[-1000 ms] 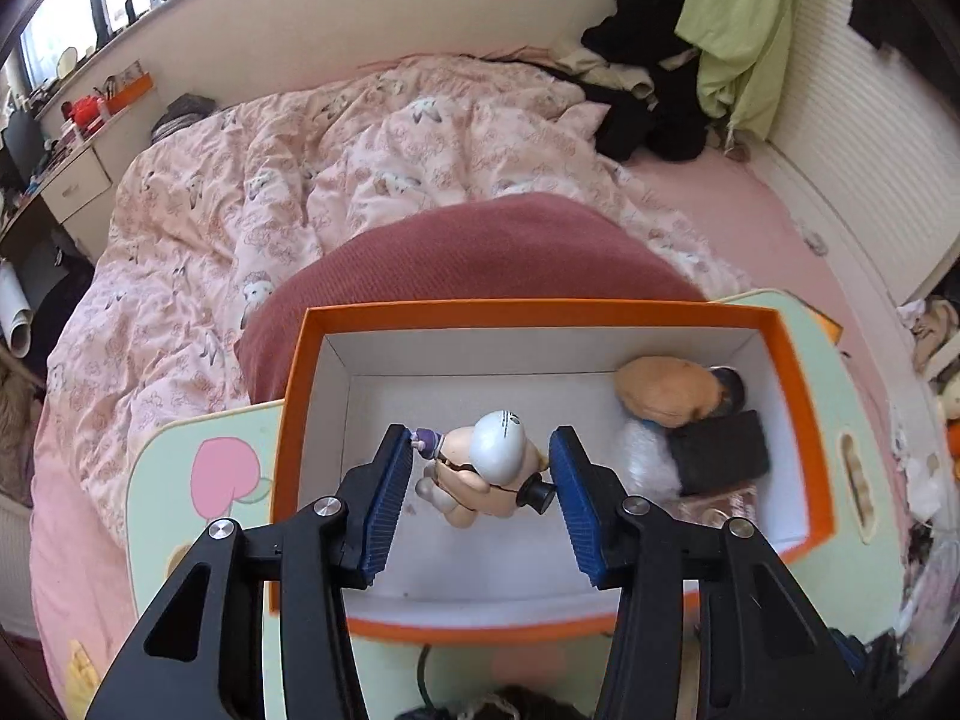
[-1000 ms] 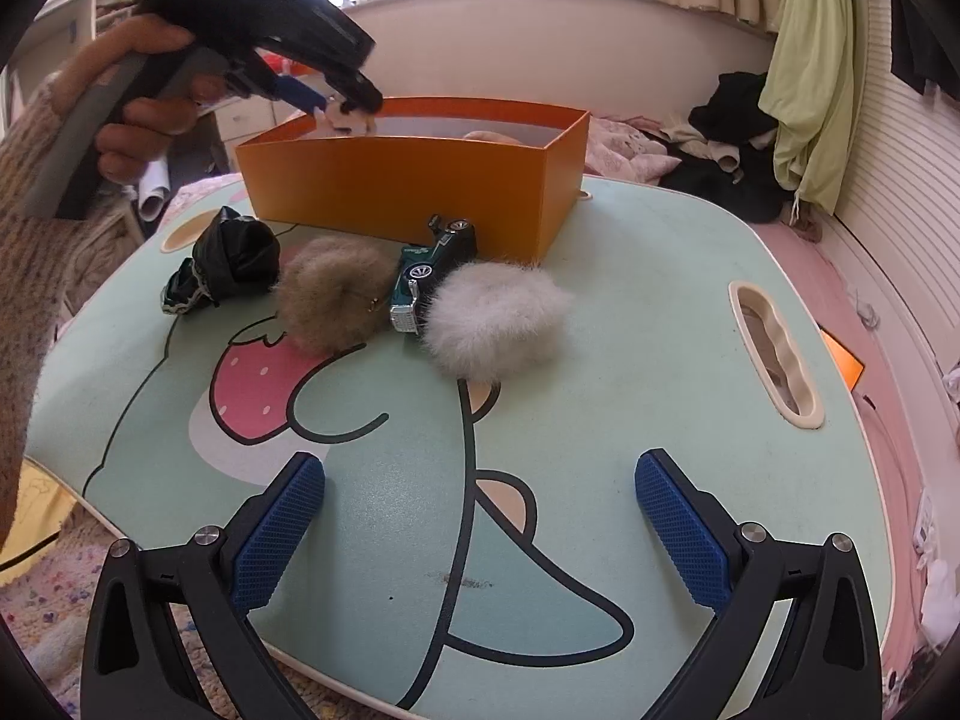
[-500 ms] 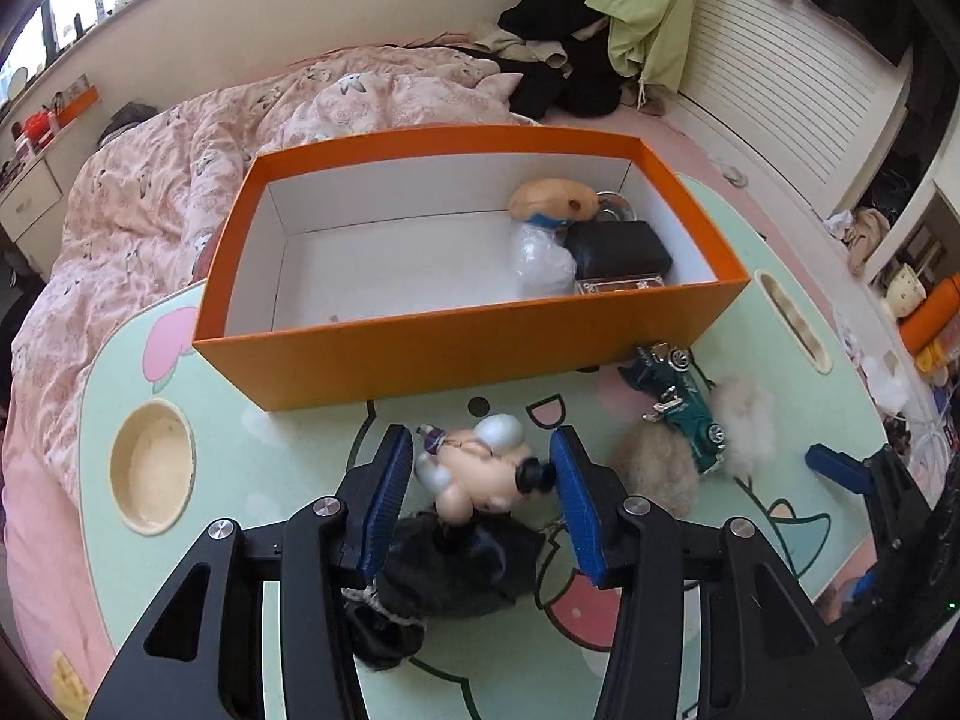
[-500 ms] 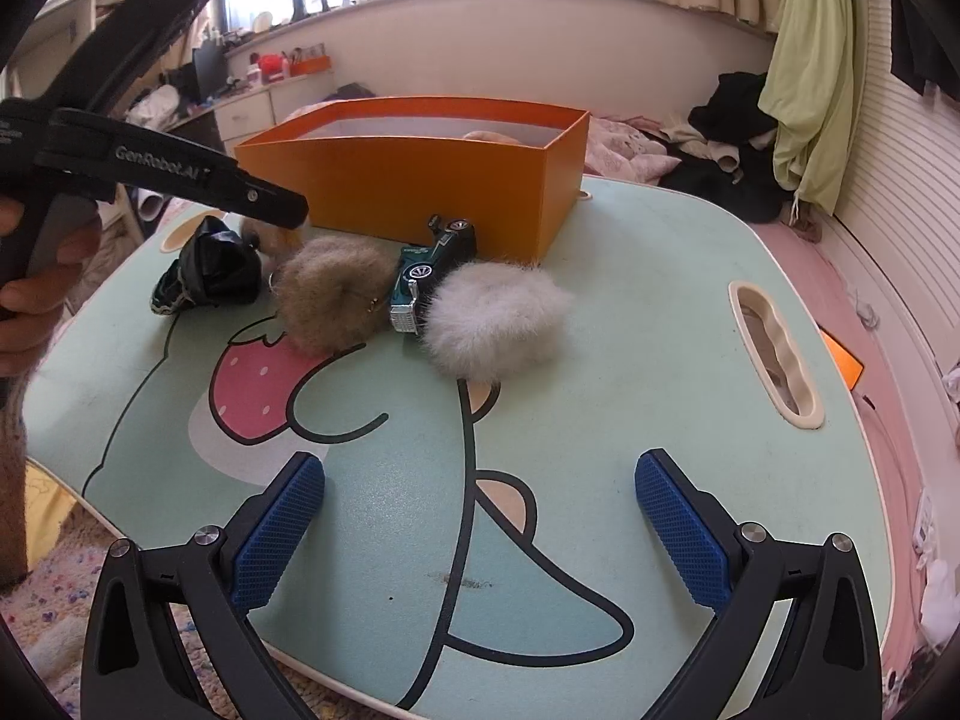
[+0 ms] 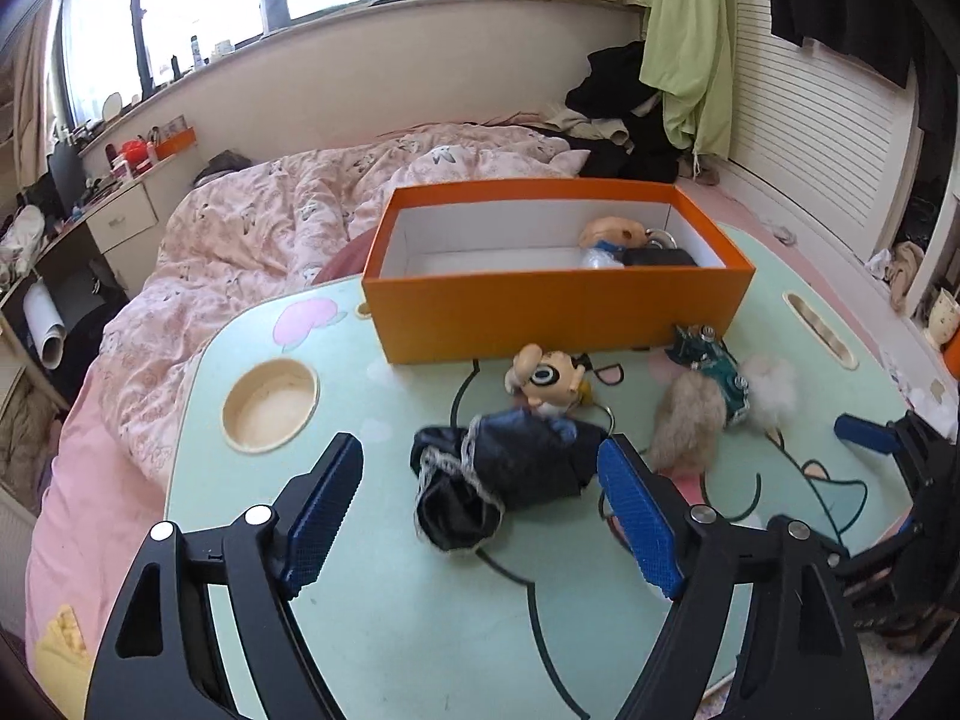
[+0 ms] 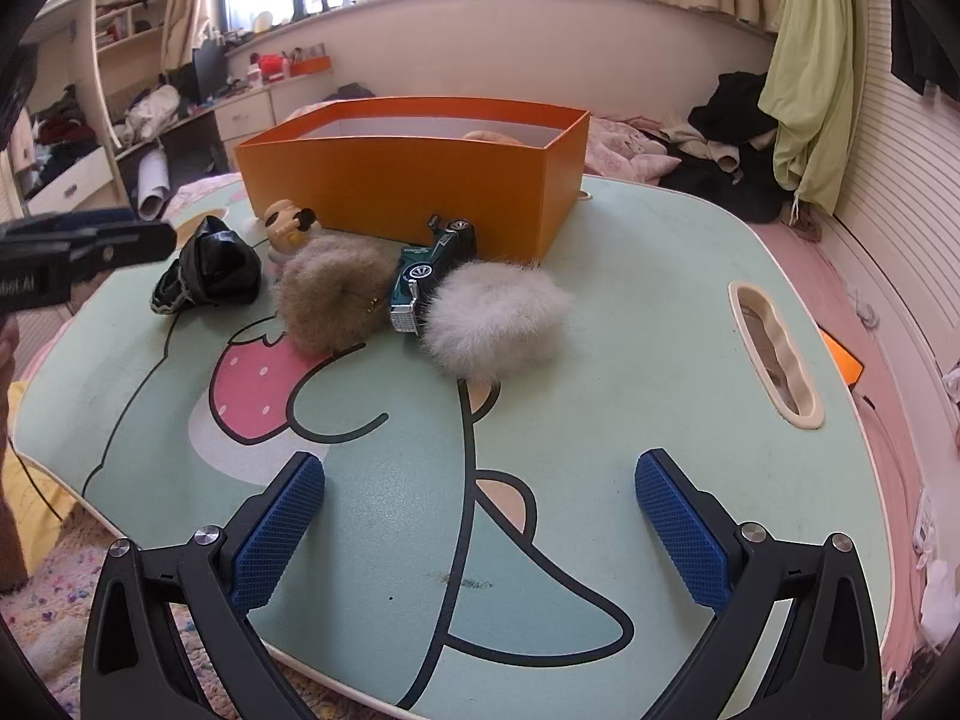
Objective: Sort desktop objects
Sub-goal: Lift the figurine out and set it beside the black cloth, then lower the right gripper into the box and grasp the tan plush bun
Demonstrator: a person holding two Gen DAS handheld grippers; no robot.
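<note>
We are in a bedroom, over a mint-green cartoon lap table (image 6: pixel 630 360) set on the bed. The orange box (image 5: pixel 558 312) stands at its far side. Our left gripper (image 5: pixel 480 504) is opening its jaws, nothing pinched; the black pouch (image 5: pixel 510 480) lies on the table between and just beyond the pads. The small doll figure (image 5: pixel 549 381) lies beside the box's front wall, long axis roughly crosswise, its face towards us. Our right gripper (image 6: pixel 480 528) hangs spread wide, empty.
</note>
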